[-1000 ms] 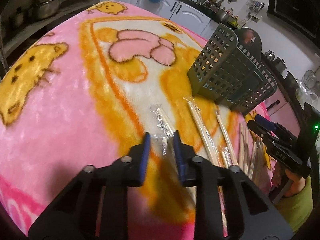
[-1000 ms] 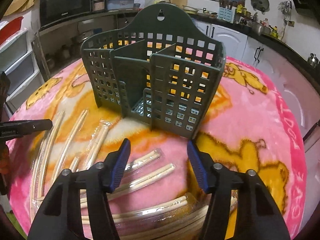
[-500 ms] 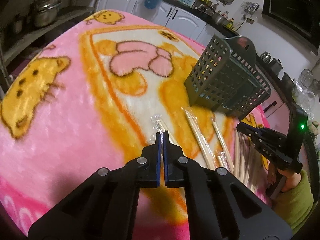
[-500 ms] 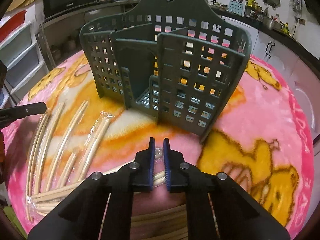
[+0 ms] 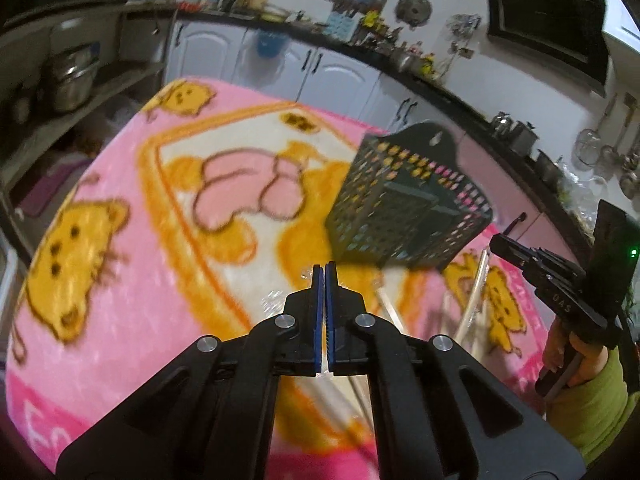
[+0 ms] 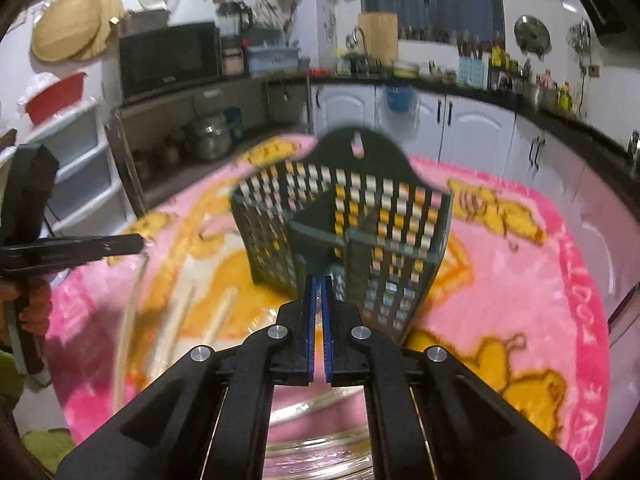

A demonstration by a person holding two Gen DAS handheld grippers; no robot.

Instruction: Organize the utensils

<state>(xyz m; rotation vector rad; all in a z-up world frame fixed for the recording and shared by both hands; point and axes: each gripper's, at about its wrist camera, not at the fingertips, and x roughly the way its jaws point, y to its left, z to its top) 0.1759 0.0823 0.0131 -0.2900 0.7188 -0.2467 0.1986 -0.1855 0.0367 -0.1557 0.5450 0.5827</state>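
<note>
A dark green slotted utensil basket (image 5: 400,208) (image 6: 344,216) stands upright on the pink blanket (image 5: 120,320). My left gripper (image 5: 323,270) is raised above the blanket and shut on a wrapped pair of wooden chopsticks (image 6: 130,312), which hangs down from its tips. The right gripper (image 6: 318,280) is shut on another wrapped pair (image 5: 474,292), just in front of the basket's near wall. More wrapped chopsticks (image 6: 224,316) (image 5: 390,308) lie on the blanket below both grippers. In each wrist view my own fingers hide most of the held pair.
The blanket covers a round table whose edge drops off on all sides. Kitchen counters, white cabinets, a microwave (image 6: 168,60) and pots ring the room. A hand in a green sleeve (image 5: 588,396) holds the right gripper.
Both grippers went from open over the wrapped chopsticks to shut on a pair each. Both have since risen off the blanket, so the basket and table look farther below.
</note>
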